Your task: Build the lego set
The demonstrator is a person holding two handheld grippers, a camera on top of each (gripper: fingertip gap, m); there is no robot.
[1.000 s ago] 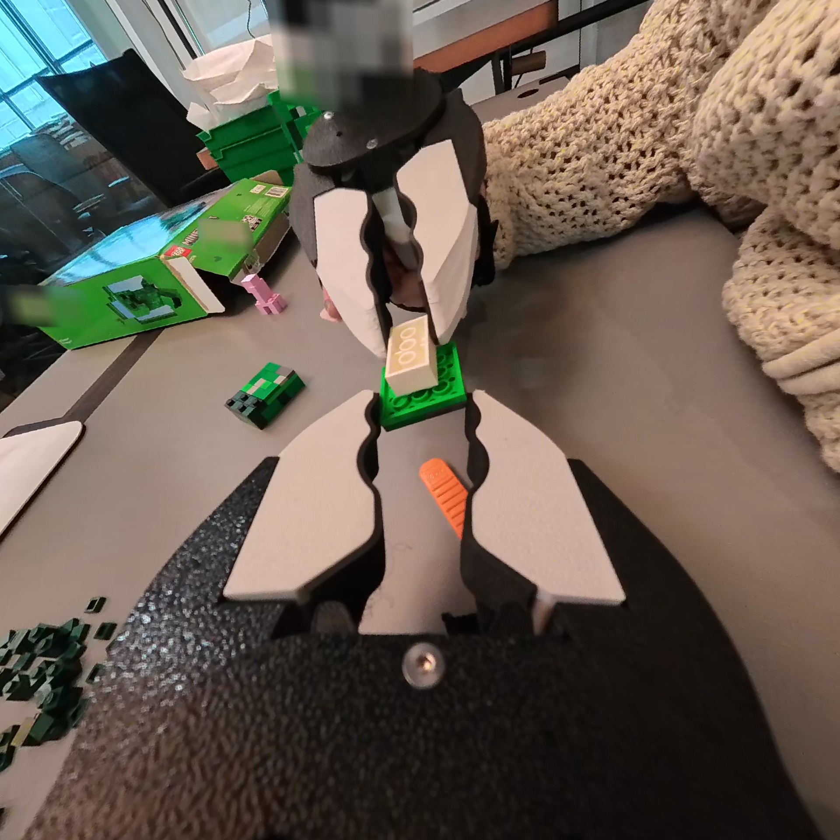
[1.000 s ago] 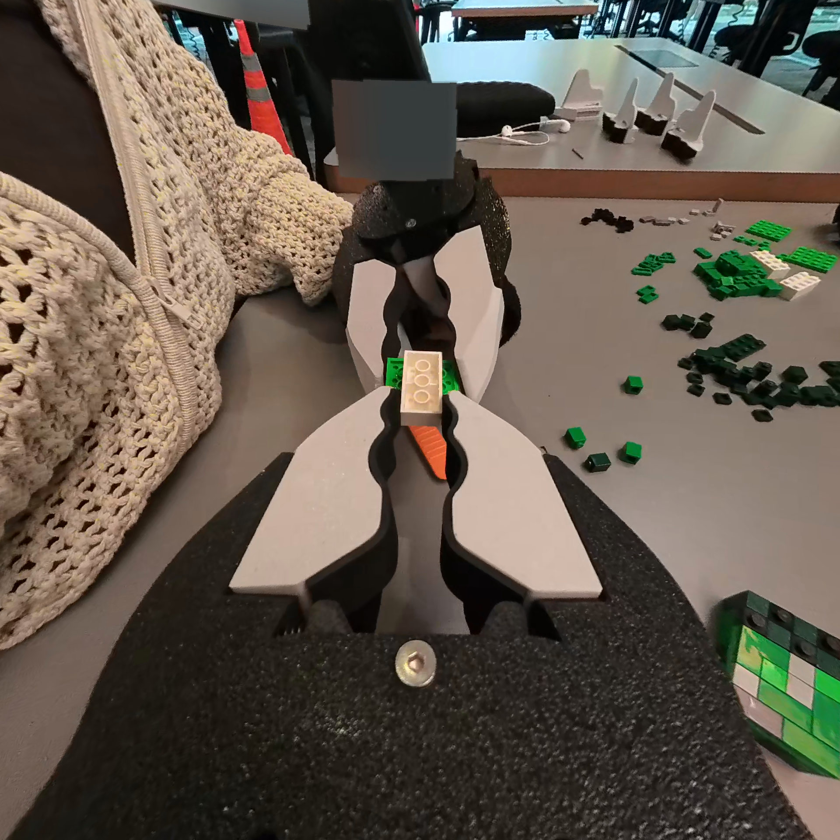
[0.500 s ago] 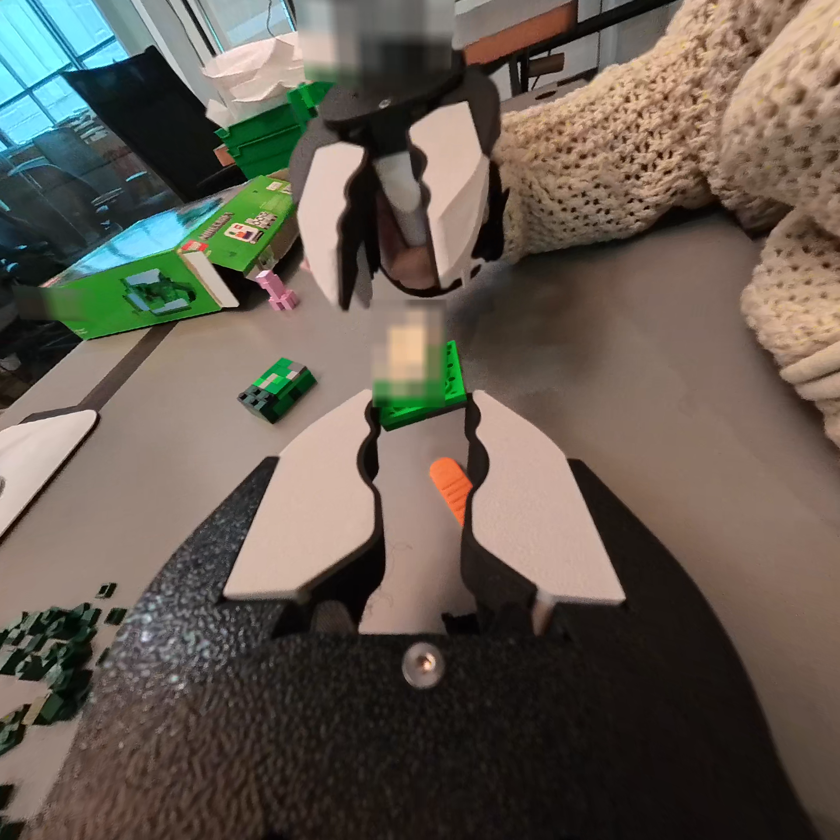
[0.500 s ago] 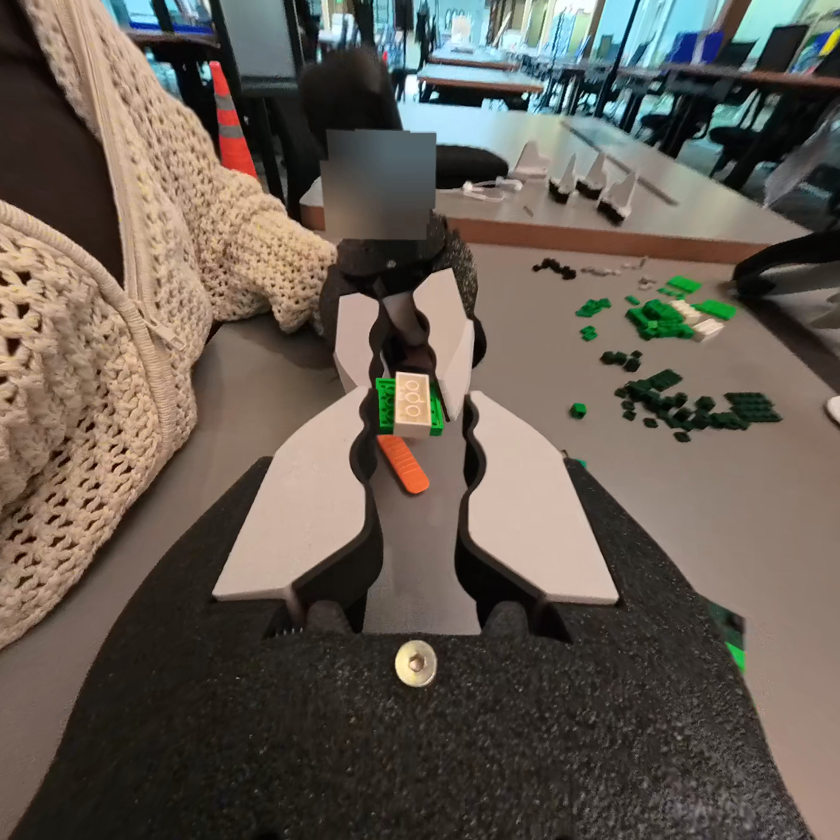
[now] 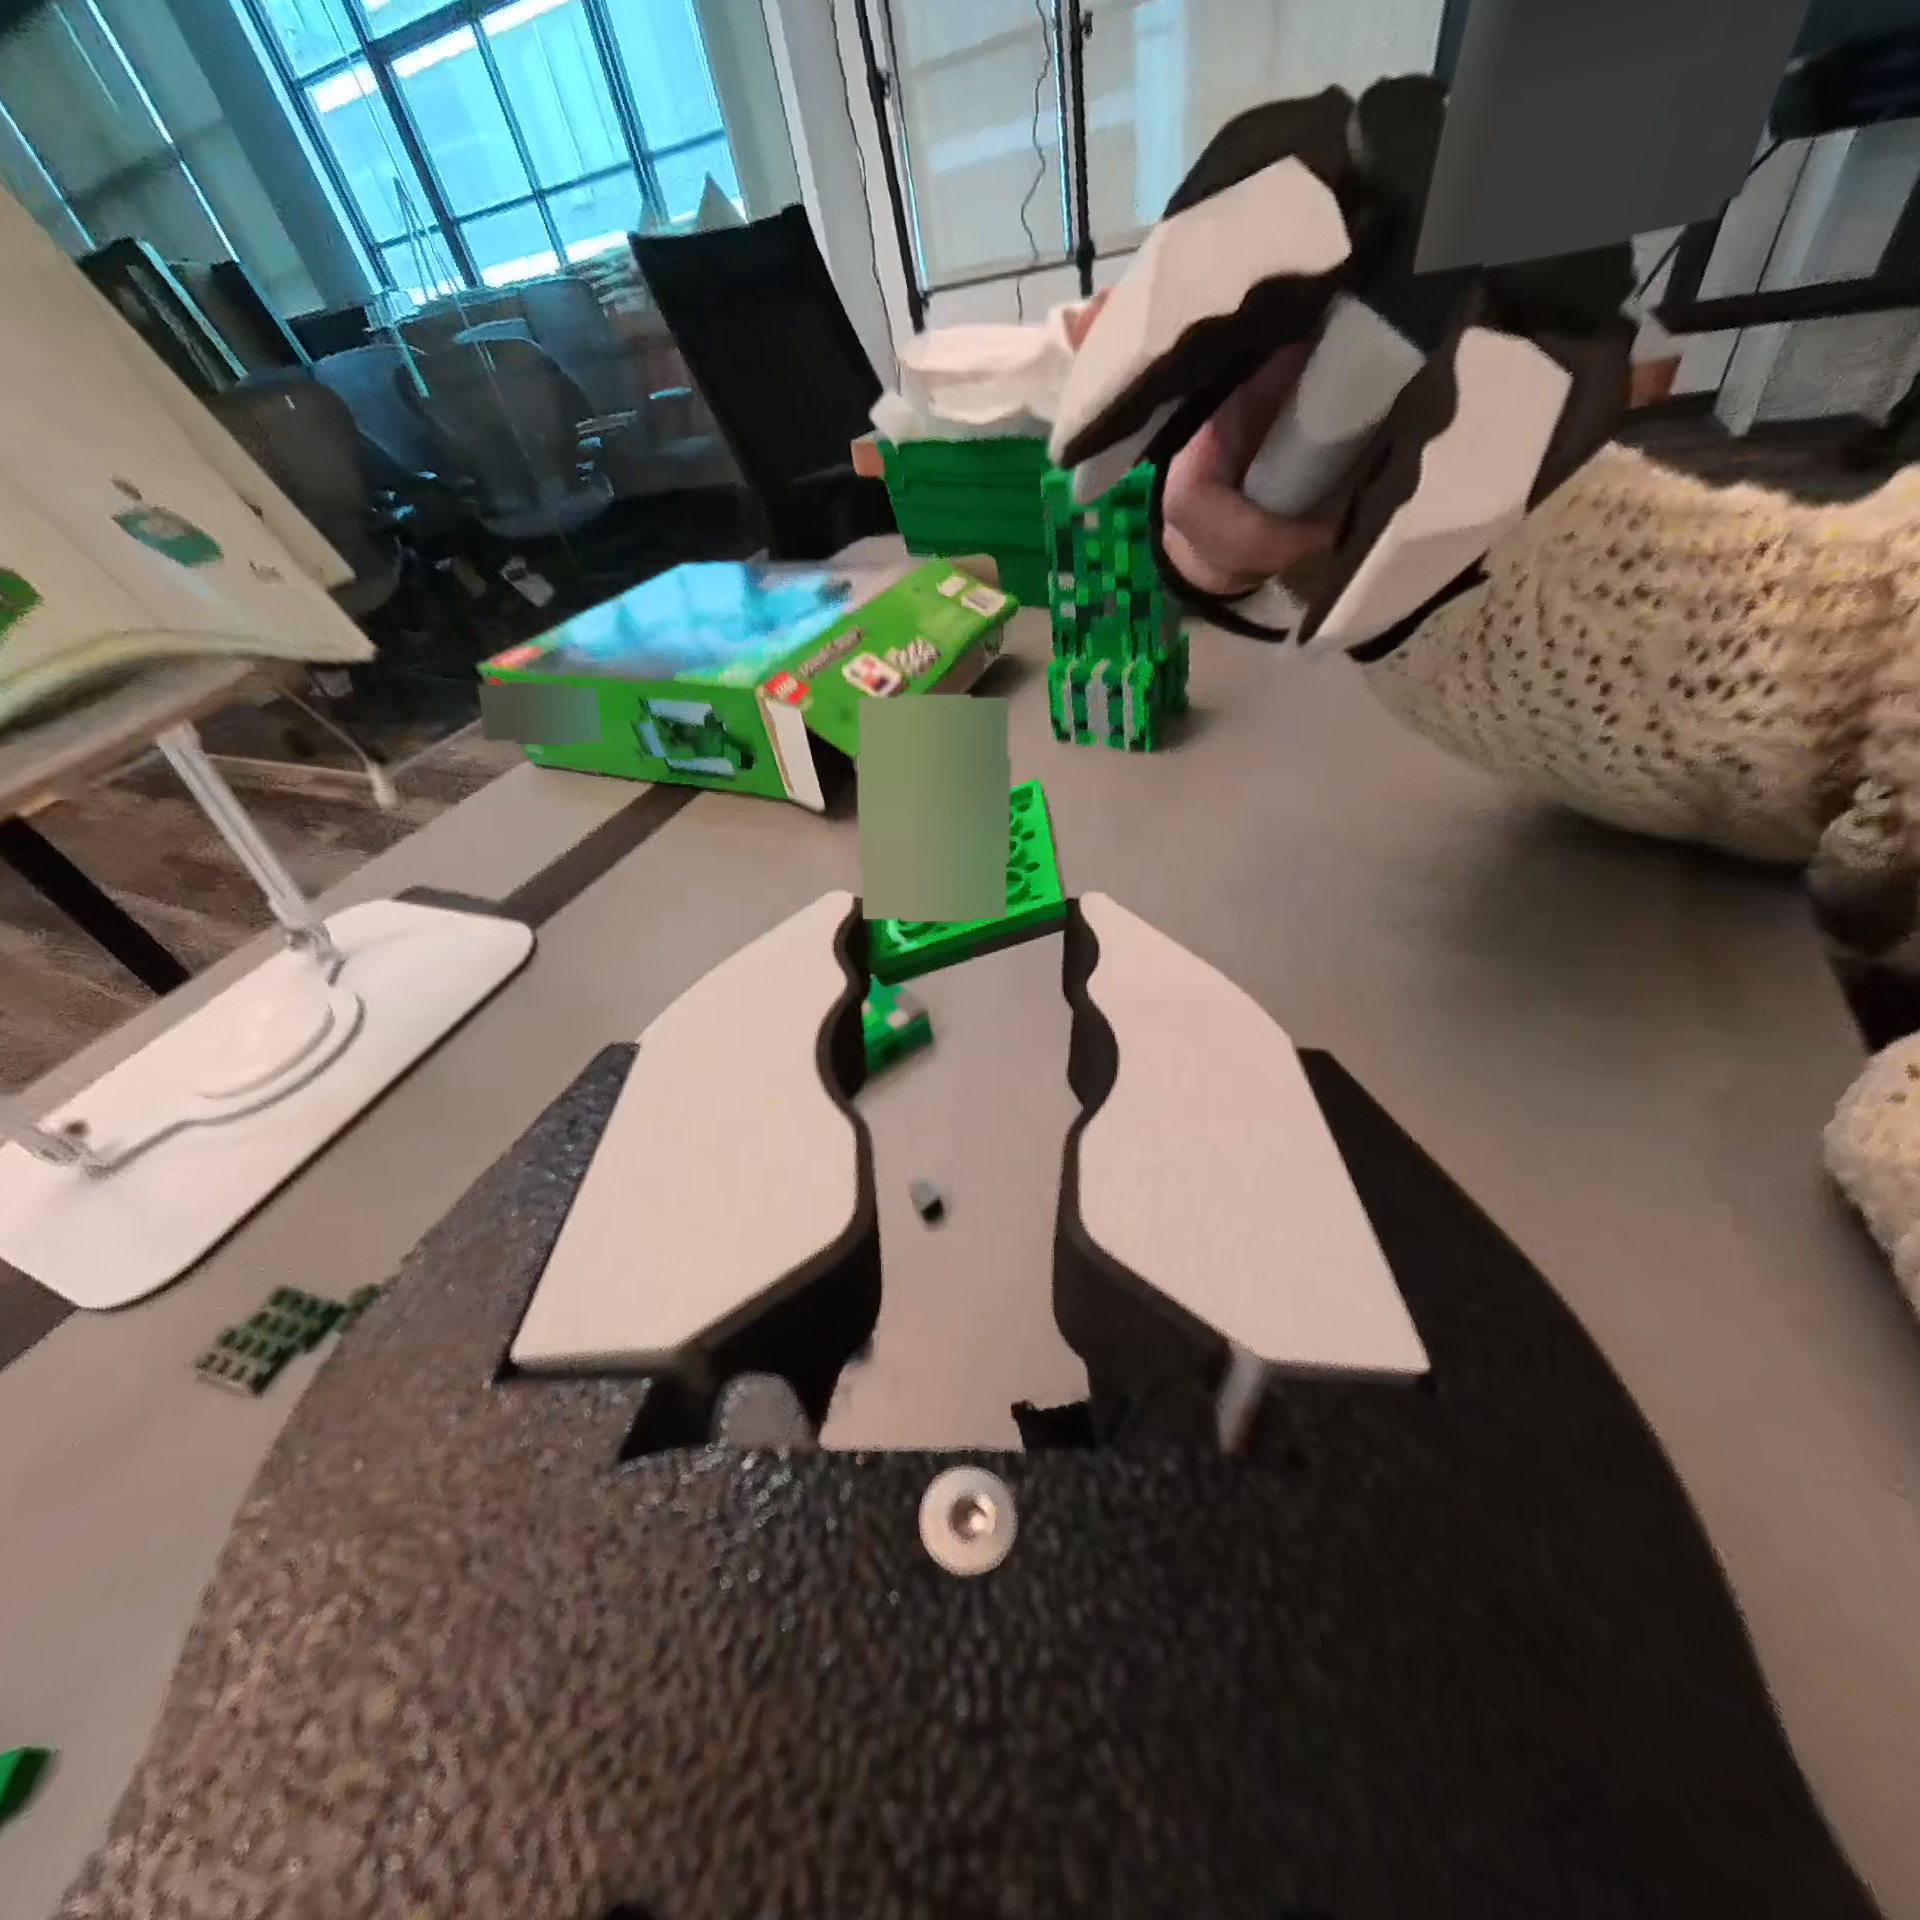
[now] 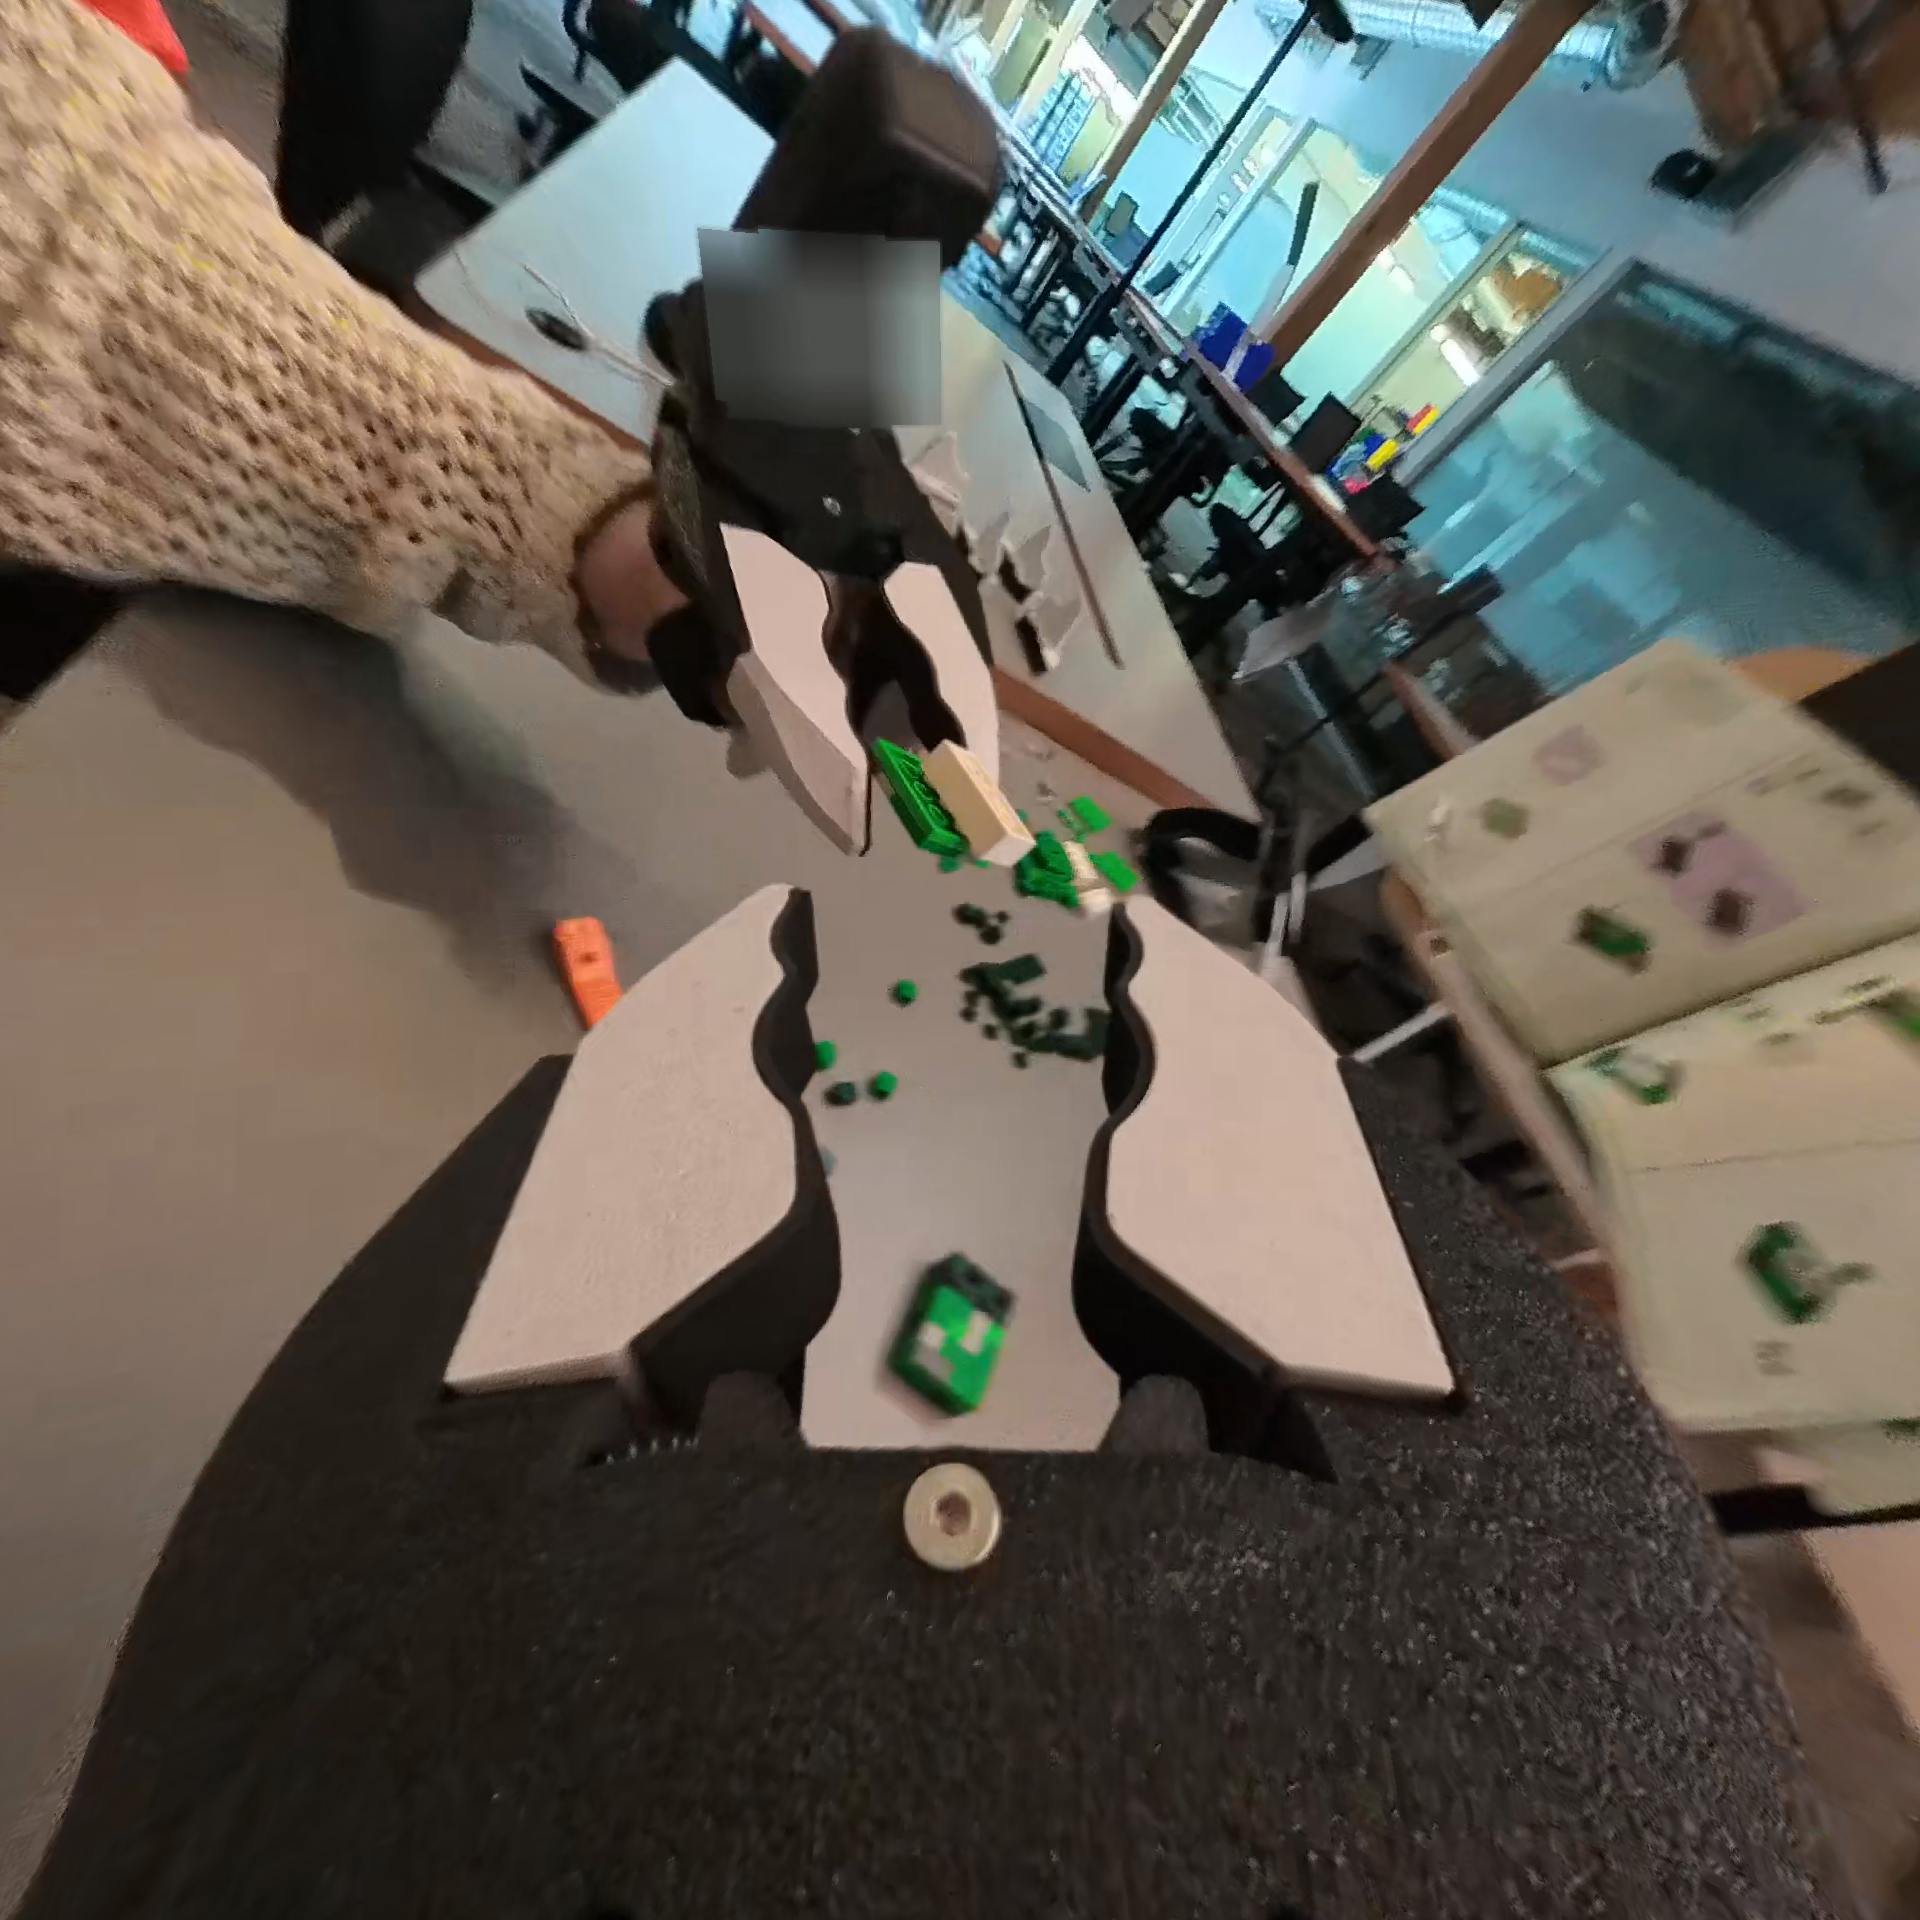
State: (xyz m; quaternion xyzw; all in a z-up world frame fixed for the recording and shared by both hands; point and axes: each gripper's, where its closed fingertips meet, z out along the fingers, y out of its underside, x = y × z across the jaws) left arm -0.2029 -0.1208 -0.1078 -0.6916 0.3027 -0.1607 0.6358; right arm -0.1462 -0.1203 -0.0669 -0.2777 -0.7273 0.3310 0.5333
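The left gripper (image 5: 961,914) pinches a green Lego plate (image 5: 1023,873) between its fingertips, lifted off the grey table (image 5: 1455,987); a white brick (image 6: 977,805) sits pressed on the plate, clear in the right wrist view. The right gripper (image 6: 951,909) is spread wide and holds nothing. From it, the plate hangs at 12 o'clock, an orange brick separator (image 6: 587,966) lies at 9 o'clock, and a small green block (image 6: 951,1330) rests between its fingers.

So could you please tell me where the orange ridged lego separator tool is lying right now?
The orange ridged lego separator tool shows only in the right wrist view, flat on the grey table, just left of the right gripper.
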